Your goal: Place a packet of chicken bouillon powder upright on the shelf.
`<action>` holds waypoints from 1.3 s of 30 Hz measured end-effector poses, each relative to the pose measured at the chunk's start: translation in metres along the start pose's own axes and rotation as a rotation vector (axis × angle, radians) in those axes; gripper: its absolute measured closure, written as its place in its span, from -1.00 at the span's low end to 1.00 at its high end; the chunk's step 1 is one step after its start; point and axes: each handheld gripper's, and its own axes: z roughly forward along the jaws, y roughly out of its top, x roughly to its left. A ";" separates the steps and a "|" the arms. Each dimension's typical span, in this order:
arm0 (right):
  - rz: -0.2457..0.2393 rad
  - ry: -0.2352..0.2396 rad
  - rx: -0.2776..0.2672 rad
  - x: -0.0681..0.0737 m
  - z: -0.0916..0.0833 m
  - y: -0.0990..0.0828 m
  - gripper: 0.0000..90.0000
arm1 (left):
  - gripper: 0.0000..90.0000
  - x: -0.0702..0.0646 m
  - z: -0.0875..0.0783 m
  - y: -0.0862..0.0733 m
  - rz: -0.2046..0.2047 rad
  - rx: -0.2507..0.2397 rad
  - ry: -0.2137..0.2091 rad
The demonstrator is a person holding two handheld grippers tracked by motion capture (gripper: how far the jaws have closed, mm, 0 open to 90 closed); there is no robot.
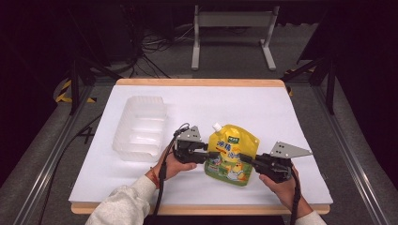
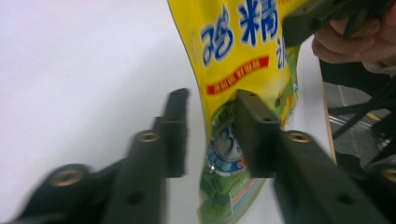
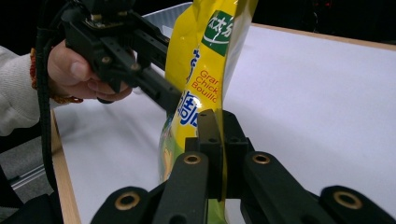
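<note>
1. The right gripper [image 1: 248, 161] sits near the table's [image 1: 291, 117] front edge, its jaws clenched on the right edge of the yellow pouch [image 1: 232, 154].
2. The left gripper [image 1: 212, 154] meets the pouch's left edge, jaws released and straddling it.
3. The pouch stands between both grippers, white spout [image 1: 217, 127] uppermost.
4. A clear plastic tray [image 1: 140, 127] rests toward the table's left edge.

Yellow pouch [image 1: 231, 154] with blue lettering and green base, clear tray [image 1: 140, 127], white tabletop [image 1: 263, 108]
</note>
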 end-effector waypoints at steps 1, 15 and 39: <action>-0.007 -0.002 0.000 0.002 0.001 0.002 1.00 | 0.70 -0.001 -0.004 0.002 0.013 -0.008 0.004; -0.105 -0.026 -0.033 0.024 0.017 0.027 1.00 | 0.94 -0.012 -0.033 0.014 0.101 -0.010 0.179; -0.209 0.015 -0.067 0.051 0.083 0.085 1.00 | 0.94 0.007 -0.108 0.013 0.072 -0.104 0.380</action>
